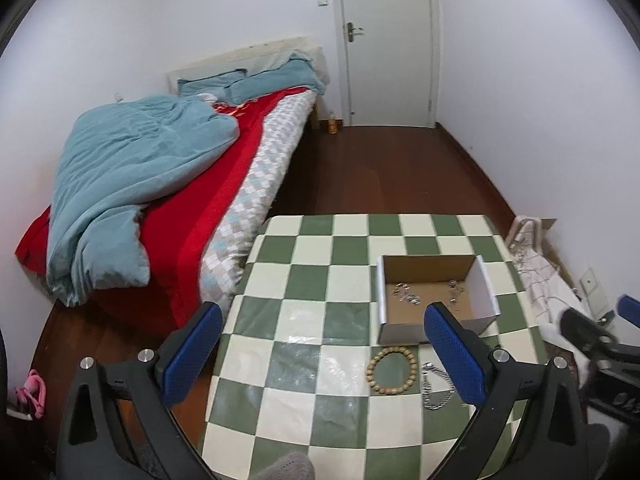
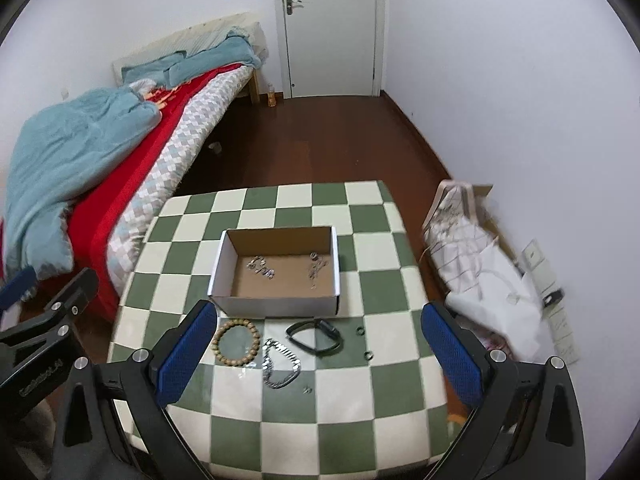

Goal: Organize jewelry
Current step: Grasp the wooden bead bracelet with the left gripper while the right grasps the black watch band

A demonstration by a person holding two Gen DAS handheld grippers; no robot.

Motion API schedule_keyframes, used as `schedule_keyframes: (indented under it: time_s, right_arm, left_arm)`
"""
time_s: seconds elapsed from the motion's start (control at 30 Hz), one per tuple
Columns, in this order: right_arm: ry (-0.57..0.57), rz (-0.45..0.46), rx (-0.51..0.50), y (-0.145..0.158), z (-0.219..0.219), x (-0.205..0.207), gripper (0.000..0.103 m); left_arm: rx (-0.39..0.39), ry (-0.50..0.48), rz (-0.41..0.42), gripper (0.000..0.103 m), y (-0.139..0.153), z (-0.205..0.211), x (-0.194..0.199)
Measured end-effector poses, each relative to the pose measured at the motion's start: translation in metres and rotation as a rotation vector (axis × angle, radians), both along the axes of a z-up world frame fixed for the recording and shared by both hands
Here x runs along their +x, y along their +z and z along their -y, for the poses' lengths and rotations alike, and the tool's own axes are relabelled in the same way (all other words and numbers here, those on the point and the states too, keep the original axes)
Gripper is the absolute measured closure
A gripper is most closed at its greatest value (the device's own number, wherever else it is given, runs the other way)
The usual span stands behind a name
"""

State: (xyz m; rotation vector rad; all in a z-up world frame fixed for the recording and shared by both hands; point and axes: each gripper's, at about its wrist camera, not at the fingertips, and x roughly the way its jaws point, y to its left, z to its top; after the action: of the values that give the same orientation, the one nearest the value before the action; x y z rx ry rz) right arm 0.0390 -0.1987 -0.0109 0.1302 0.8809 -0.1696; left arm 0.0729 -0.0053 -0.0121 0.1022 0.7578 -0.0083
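Hovering above the checkered worktop (image 2: 248, 432), both grippers, left (image 1: 324, 360) and right (image 2: 320, 356), spread their fingers wide, holding nothing. A beaded bracelet (image 2: 239, 343), silver chain (image 2: 280, 364) and black band (image 2: 314, 336) lie just before the cardboard box (image 2: 276, 307).

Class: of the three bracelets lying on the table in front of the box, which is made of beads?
The wooden bead bracelet, leftmost of the three. The silver chain bracelet is metal links; the black band is a plain strap.
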Motion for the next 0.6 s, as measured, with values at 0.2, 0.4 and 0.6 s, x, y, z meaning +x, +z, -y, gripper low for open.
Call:
schedule_keyframes:
  time_s: [0.2, 0.4, 0.6]
  right_arm:
    - [-0.047, -0.072, 0.051, -0.057, 0.022, -0.005, 0.024]
    - [-0.104, -0.183, 0.203, -0.146, 0.051, 0.016, 0.039]
    - [-0.177, -0.221, 0.274, -0.199, 0.068, 0.041, 0.039]
  left_arm:
    - [0.037, 0.052, -0.108, 0.0, -0.06, -0.011, 0.012]
    - [0.108, 0.077, -0.213, 0.0, -0.129, -0.009, 0.034]
    - [0.115, 0.055, -0.32, 0.0, -0.18, 0.004, 0.065]
